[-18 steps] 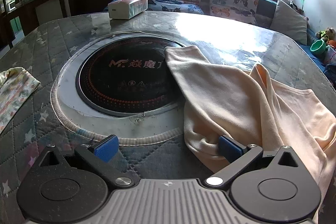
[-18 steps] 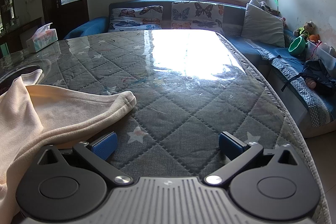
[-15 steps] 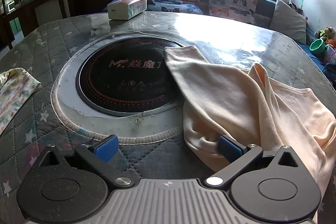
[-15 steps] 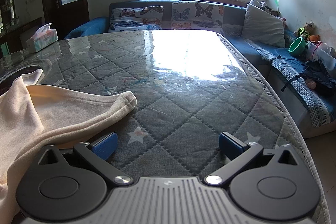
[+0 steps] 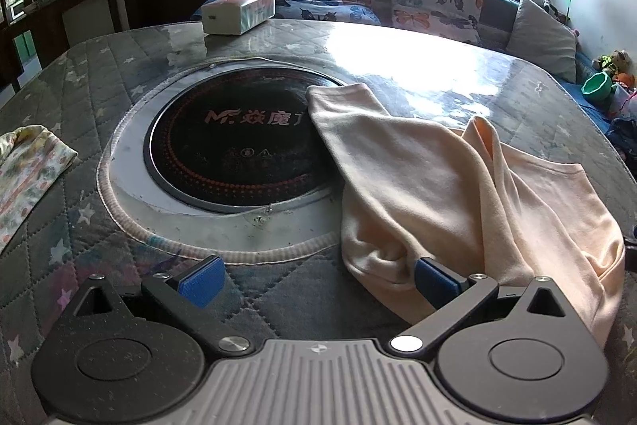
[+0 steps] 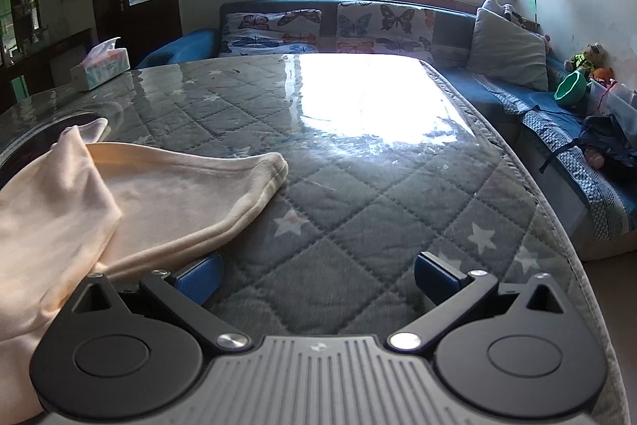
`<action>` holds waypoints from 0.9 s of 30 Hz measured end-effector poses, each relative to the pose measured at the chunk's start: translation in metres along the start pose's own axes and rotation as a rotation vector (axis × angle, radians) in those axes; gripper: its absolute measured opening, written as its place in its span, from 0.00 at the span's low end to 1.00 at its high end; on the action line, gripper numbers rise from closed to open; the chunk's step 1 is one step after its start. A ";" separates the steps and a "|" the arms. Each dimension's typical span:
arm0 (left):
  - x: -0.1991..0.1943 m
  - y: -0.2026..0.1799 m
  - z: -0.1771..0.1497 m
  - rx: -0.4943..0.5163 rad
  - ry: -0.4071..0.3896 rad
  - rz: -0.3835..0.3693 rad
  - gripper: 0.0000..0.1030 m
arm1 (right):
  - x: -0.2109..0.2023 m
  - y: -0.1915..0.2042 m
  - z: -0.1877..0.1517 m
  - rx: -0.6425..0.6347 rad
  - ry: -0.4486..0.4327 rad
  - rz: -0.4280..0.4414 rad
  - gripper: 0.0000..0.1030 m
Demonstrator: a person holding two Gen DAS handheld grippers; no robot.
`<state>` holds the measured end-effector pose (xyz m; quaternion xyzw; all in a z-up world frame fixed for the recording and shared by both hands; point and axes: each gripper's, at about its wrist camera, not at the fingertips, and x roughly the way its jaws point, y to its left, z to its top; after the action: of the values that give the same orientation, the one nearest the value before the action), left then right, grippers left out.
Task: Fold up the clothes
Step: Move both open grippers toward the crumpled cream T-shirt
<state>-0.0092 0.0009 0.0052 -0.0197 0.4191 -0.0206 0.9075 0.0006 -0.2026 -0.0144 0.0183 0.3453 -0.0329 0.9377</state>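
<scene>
A peach-coloured garment (image 5: 458, 194) lies crumpled on the quilted table, one sleeve reaching over the black round hob (image 5: 239, 146). My left gripper (image 5: 318, 281) is open just above the table; its right pad (image 5: 432, 277) touches the garment's near fold, the left pad is over bare quilt. In the right wrist view the same garment (image 6: 159, 198) spreads across the left side. My right gripper (image 6: 318, 277) is open, its left pad (image 6: 199, 275) at the garment's hem edge and its right pad over bare quilt. Nothing is gripped.
A floral cloth (image 5: 28, 174) lies at the table's left edge. A tissue box (image 5: 239, 12) stands at the far side. A sofa with butterfly cushions (image 6: 326, 30) runs behind the table; the table's right edge (image 6: 557, 226) drops off toward a bench with toys and a green bowl (image 6: 571, 88).
Almost nothing differs; both grippers stay wide open in the same places, and the garment lies as before.
</scene>
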 end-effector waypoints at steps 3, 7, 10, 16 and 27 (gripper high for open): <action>0.000 -0.002 -0.001 0.010 -0.001 0.001 1.00 | -0.007 0.001 -0.003 0.006 -0.006 0.003 1.00; -0.001 -0.002 -0.001 0.013 -0.002 -0.008 1.00 | -0.018 0.006 -0.008 0.013 -0.017 0.009 1.00; -0.002 -0.003 -0.003 0.013 -0.001 -0.015 1.00 | -0.027 0.006 -0.009 0.017 -0.014 0.021 1.00; -0.005 -0.005 -0.004 0.015 0.000 -0.023 1.00 | -0.041 0.013 -0.014 0.011 -0.021 0.038 1.00; -0.010 -0.007 -0.007 0.020 -0.002 -0.029 1.00 | -0.069 0.033 -0.019 0.012 -0.049 0.093 1.00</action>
<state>-0.0213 -0.0054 0.0091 -0.0167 0.4178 -0.0381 0.9076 -0.0622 -0.1646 0.0162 0.0393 0.3209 0.0080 0.9463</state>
